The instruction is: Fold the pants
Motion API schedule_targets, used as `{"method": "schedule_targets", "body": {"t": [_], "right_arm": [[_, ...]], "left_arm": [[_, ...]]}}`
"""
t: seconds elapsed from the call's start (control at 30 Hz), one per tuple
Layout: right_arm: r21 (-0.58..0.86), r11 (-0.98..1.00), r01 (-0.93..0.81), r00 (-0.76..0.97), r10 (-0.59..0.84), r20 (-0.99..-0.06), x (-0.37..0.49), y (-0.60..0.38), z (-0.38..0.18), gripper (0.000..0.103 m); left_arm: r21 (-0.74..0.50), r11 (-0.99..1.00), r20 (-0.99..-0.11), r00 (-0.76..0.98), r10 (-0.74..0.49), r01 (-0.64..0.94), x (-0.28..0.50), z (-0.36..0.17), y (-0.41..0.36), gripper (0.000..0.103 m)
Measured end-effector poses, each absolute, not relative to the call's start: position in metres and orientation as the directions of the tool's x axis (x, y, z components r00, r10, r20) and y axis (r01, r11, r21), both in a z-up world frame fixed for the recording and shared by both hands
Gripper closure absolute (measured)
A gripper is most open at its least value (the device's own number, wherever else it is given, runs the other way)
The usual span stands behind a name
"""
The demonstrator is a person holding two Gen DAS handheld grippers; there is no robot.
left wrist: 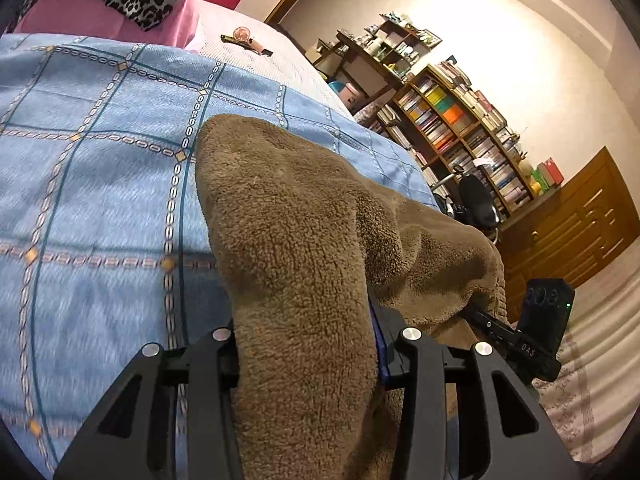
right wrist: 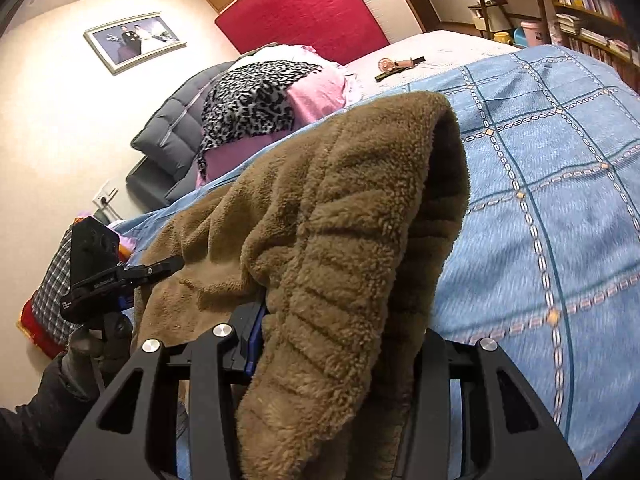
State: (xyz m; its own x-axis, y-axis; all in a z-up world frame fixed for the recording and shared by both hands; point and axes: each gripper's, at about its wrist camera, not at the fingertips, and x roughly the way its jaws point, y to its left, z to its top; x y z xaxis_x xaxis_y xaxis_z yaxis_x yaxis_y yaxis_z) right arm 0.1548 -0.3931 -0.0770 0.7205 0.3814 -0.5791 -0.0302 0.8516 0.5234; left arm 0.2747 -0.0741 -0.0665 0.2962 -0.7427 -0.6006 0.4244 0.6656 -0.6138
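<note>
Brown fleece pants (left wrist: 288,208) hang bunched above a blue checked bedspread (left wrist: 100,160). My left gripper (left wrist: 308,320) is shut on a thick fold of them, and the fabric drapes over the fingers and hides the tips. In the right wrist view the same pants (right wrist: 340,184) run up from my right gripper (right wrist: 340,320), which is shut on a ribbed edge of the fleece. Each view shows the other gripper at its side, its tip reaching into the cloth: the right gripper (left wrist: 480,320) and the left gripper (right wrist: 172,264). The bedspread (right wrist: 560,200) lies flat beyond.
A leopard-print cloth (right wrist: 248,100) on pink fabric lies at the head of the bed by a red headboard (right wrist: 304,12). A small fan (right wrist: 386,65) rests on the pale sheet. Bookshelves (left wrist: 452,128) and a wooden cabinet (left wrist: 572,220) stand beside the bed. A dark sleeve (right wrist: 36,420) shows low left.
</note>
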Motion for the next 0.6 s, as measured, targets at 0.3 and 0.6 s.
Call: {"method": "schedule_targets", "body": {"t": [0.3, 0.6], "right_arm": [[0.529, 0.848, 0.029, 0.675, 0.374, -0.637, 0.191, -0.412, -0.117, 0.055], [0.498, 0.862, 0.094, 0.722, 0.285, -0.63, 0.165, -0.425, -0.111, 0.027]], "left_arm": [[-0.568, 0.714, -0.657, 0.297, -0.693, 0.41, 0.306, -0.107, -0.094, 0.048], [-0.407, 0.819, -0.713, 0.42, -0.561, 0.404, 0.294, -0.097, -0.09, 0.021]]}}
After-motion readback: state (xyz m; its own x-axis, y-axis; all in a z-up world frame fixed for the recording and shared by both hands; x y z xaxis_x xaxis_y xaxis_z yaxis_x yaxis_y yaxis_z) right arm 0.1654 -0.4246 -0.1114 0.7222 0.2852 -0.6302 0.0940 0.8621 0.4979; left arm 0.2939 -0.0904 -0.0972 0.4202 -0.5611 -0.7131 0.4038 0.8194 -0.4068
